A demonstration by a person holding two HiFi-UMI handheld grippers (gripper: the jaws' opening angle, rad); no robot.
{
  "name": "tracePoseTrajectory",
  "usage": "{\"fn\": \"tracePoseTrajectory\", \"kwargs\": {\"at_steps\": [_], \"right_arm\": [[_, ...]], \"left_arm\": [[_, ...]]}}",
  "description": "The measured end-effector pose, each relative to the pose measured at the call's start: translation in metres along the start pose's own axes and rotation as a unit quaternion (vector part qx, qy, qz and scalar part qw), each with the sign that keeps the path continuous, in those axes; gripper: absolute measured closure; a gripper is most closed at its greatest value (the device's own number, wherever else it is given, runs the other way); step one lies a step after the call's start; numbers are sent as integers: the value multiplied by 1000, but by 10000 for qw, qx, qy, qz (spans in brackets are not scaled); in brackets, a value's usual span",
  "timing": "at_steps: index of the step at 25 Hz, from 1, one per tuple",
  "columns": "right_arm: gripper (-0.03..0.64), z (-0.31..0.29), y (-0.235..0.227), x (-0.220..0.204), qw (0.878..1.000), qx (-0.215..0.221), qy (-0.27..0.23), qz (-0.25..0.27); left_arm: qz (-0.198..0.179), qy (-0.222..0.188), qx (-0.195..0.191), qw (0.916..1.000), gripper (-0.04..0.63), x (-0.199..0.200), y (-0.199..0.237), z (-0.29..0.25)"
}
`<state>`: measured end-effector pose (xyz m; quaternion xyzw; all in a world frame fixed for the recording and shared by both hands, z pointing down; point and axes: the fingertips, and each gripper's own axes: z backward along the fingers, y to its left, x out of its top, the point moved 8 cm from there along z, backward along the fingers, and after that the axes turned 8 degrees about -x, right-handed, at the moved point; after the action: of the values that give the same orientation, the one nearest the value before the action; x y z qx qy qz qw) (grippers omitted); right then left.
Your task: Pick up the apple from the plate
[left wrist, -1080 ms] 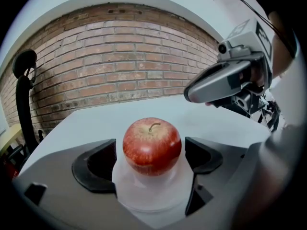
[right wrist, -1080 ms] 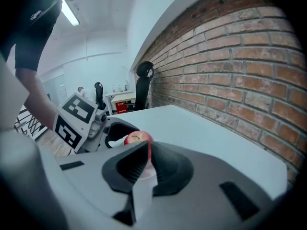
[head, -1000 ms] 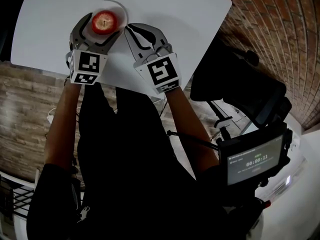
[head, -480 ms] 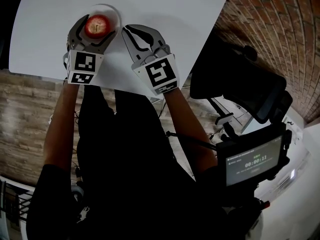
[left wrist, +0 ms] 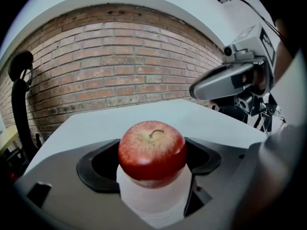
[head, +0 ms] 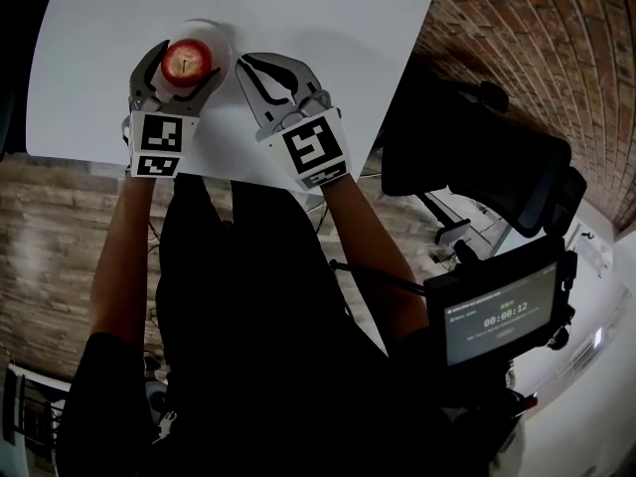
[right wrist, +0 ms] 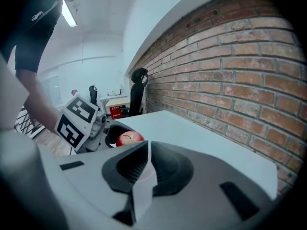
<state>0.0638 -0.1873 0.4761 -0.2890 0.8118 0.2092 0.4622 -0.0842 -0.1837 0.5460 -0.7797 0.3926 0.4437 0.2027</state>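
A red apple (head: 186, 61) sits on a small white plate (head: 221, 40) near the table's front edge. My left gripper (head: 186, 58) reaches over the plate with the apple between its jaws. The jaws are closing, and the dark pads (left wrist: 98, 164) stand right beside the apple (left wrist: 152, 150) on both sides. In the left gripper view the plate (left wrist: 153, 202) shows under the apple. My right gripper (head: 250, 61) rests just right of the plate, shut with nothing in it. The right gripper view shows the apple (right wrist: 129, 138) and the left gripper's marker cube (right wrist: 76, 121) to its left.
The white table (head: 328, 28) stretches beyond the plate. A brick wall (head: 556, 48) runs along the right. A black office chair (head: 477, 157) and a screen with a timer (head: 497, 311) stand at the right, off the table.
The left jaws have drawn in a little round the apple. Both hands have stayed nearly where they were; the whole scene has shifted slightly in the head view.
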Motion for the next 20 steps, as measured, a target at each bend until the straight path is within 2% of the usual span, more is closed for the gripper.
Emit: {"fn": "tracePoseTrajectory", "kwargs": {"at_steps": [11, 20], "right_arm": [[612, 28, 8, 43, 9981, -274, -446, -320], [612, 38, 17, 66, 9957, -400, -736, -404]], "left_arm": [[-164, -250, 29, 9995, 186, 42, -9, 58], [-290, -403, 27, 9988, 186, 59, -7, 78]]}}
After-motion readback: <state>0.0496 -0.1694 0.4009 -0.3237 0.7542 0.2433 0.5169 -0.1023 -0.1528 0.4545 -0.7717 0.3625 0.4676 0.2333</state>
